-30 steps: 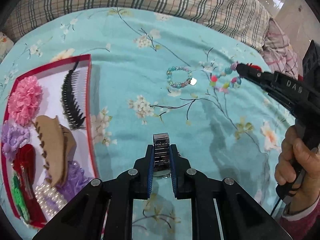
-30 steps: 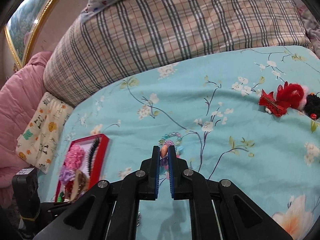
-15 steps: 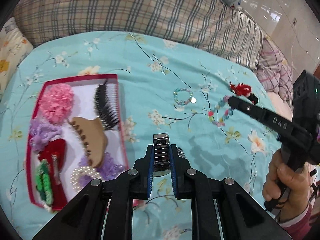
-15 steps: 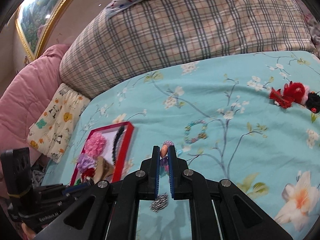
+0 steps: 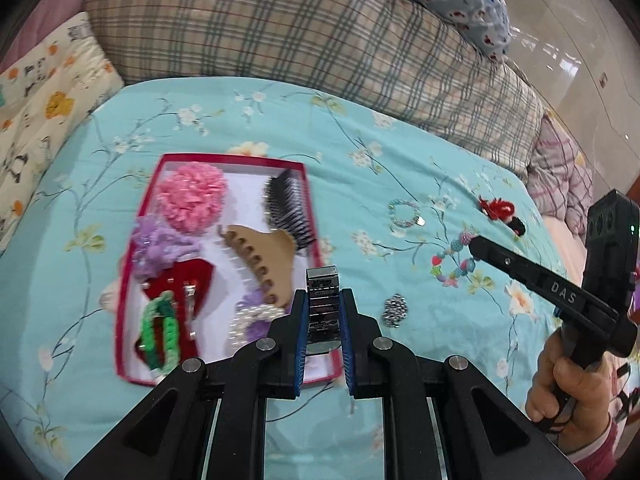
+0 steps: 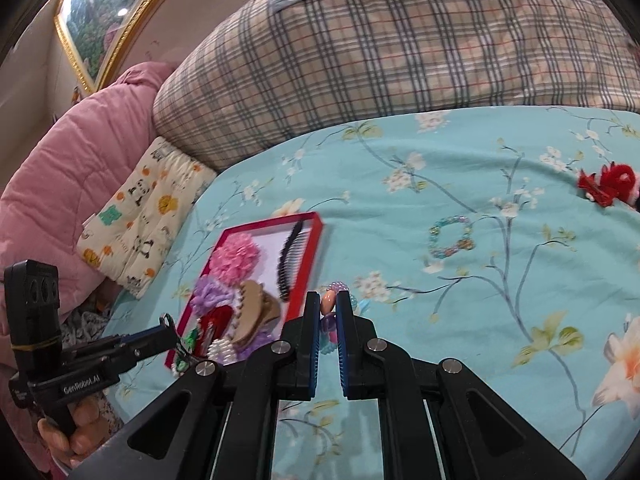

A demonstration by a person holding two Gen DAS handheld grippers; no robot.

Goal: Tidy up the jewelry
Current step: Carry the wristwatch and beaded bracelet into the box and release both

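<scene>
Red tray sits on the left of the bedspread, long axis running away from the camera. Already in it: pink pom-pom, purple scrunchie, green band, tan claw clip, black comb, pearl strand.

Left gripper: clenched on a silver link band, the band standing upright between the blue pads. In the left wrist view the gripper hangs above the tray's near right corner, so the tray lies ahead and to its left. Judgement: this is the nearer of the two to the tray, and its next move is likely a short shift left and down before letting go.

Just right of it, a small silver bead cluster lies loose on the bedspread. Farther back, a teal bead bracelet lies flat, well apart from the tray.

Right gripper: clamped on a multicoloured bead bracelet; the rest of the loop hangs free below the tips. From the right wrist view the tray is ahead and to the left, with the left gripper's own tips between. Judgement: the right must cross leftward to deliver; crowding over the tray's near end is the risk.

Far right, a red fluffy clip remains on the bedspread, farthest from the tray.
</scene>
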